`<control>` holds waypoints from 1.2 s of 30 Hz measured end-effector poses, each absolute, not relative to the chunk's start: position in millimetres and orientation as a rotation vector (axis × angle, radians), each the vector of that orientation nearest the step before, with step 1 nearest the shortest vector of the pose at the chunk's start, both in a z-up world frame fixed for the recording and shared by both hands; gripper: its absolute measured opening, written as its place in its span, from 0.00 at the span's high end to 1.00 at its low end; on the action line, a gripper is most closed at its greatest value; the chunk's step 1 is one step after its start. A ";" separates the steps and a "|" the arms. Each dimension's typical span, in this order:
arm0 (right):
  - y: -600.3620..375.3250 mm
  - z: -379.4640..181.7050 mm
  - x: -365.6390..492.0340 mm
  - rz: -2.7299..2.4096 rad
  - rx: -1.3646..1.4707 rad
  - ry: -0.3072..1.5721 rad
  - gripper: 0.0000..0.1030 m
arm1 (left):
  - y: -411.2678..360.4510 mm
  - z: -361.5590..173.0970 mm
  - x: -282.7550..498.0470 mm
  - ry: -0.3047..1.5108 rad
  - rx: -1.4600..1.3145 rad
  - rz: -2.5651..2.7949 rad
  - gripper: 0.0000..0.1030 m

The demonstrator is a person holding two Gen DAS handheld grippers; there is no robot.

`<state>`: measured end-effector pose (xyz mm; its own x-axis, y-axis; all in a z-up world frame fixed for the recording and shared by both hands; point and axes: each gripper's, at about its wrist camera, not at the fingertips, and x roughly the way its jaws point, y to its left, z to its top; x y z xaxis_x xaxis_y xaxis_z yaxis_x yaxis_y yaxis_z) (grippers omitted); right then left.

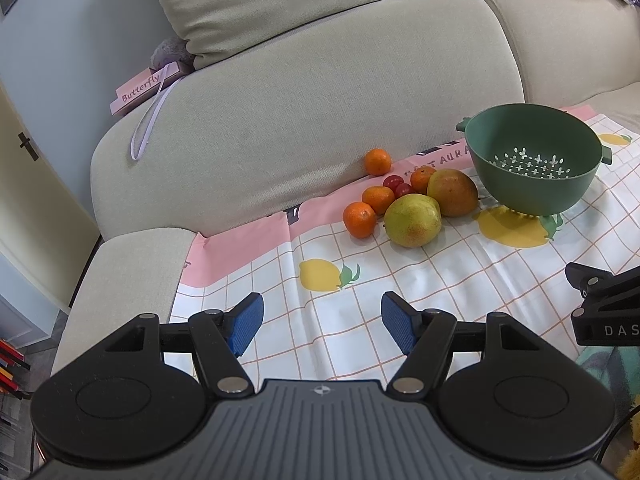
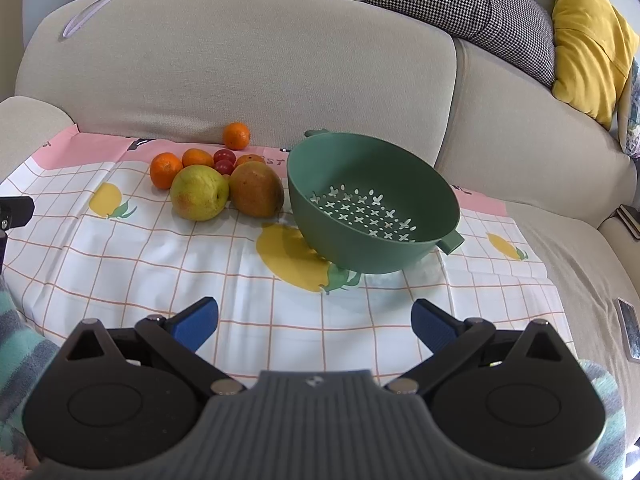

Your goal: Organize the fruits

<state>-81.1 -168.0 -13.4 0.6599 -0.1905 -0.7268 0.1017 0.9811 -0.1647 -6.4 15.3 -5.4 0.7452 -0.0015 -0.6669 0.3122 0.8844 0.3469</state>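
A pile of fruit lies on a checked cloth (image 1: 352, 312) on the sofa seat: a green-yellow pear (image 1: 413, 220) (image 2: 199, 192), a mango (image 1: 452, 192) (image 2: 256, 189), several tangerines (image 1: 359, 219) (image 2: 165, 169) and two cherry tomatoes (image 1: 398, 185) (image 2: 224, 161). One tangerine (image 1: 377, 161) (image 2: 236, 135) lies apart against the backrest. An empty green colander (image 1: 534, 160) (image 2: 372, 204) stands tilted, right of the pile. My left gripper (image 1: 322, 322) is open and empty, short of the fruit. My right gripper (image 2: 315, 322) is open and empty, in front of the colander.
The sofa backrest (image 2: 240, 68) rises right behind the fruit. A pink "Butterfly" box (image 1: 148, 87) sits on the armrest. Houndstooth (image 2: 464, 4) and yellow (image 2: 588, 40) cushions lie at the right. A phone-like object (image 2: 630, 328) lies on the seat at far right.
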 end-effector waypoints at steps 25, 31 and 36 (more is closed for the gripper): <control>-162.2 -27.0 -55.7 0.053 0.044 0.764 0.48 | 4.4 -8.0 26.6 0.736 0.373 -0.357 0.47; -154.5 -41.0 -36.5 0.071 -0.031 0.776 0.61 | -2.0 -14.6 46.6 0.774 0.313 -0.409 0.41; -153.4 -57.3 -15.7 0.074 -0.083 0.791 0.68 | -9.6 -25.2 62.8 0.796 0.311 -0.427 0.38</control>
<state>-15.7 -153.4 -57.3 0.7011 0.0352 -0.7121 -0.0972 0.9942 -0.0466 62.8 -9.6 -25.2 0.6220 -0.2502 -0.7420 0.4794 0.8709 0.1082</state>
